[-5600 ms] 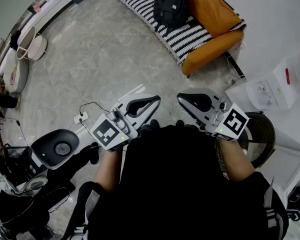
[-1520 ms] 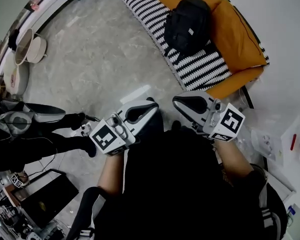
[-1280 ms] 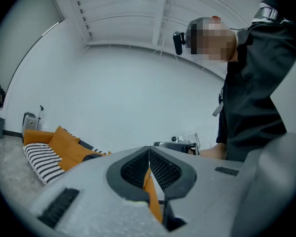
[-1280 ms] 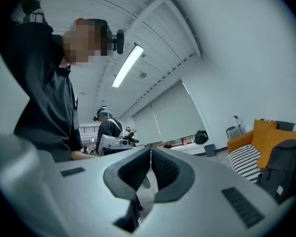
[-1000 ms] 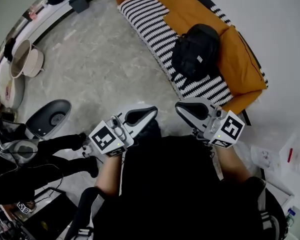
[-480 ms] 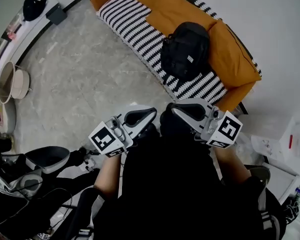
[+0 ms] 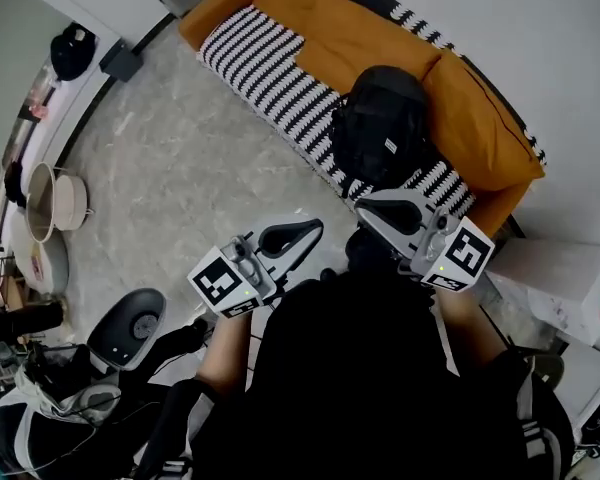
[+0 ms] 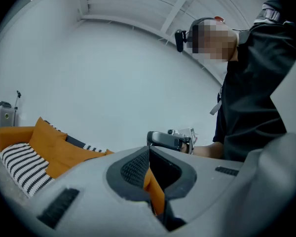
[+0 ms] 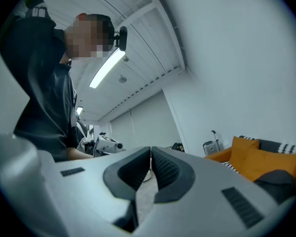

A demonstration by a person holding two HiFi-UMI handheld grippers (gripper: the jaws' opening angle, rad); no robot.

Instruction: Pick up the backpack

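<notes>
Progress on the pickup is nil so far. The black backpack (image 7: 380,128) sits on the striped throw (image 7: 270,63) covering the orange sofa (image 7: 360,33), leaning against the back cushions with nothing touching it. The left gripper (image 7: 313,230) and right gripper (image 7: 368,208) are held roughly level in front of the person, near the sofa's front but apart from the bag. Each claw is pressed closed and empty. Judging from this, the whole job remains: closing the gap, opening a claw, clamping a strap or handle, and lifting.

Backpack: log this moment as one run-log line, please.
backpack: on sofa, not held | left gripper: shut, empty | right gripper: shut, empty | pickup: not yet begun
</notes>
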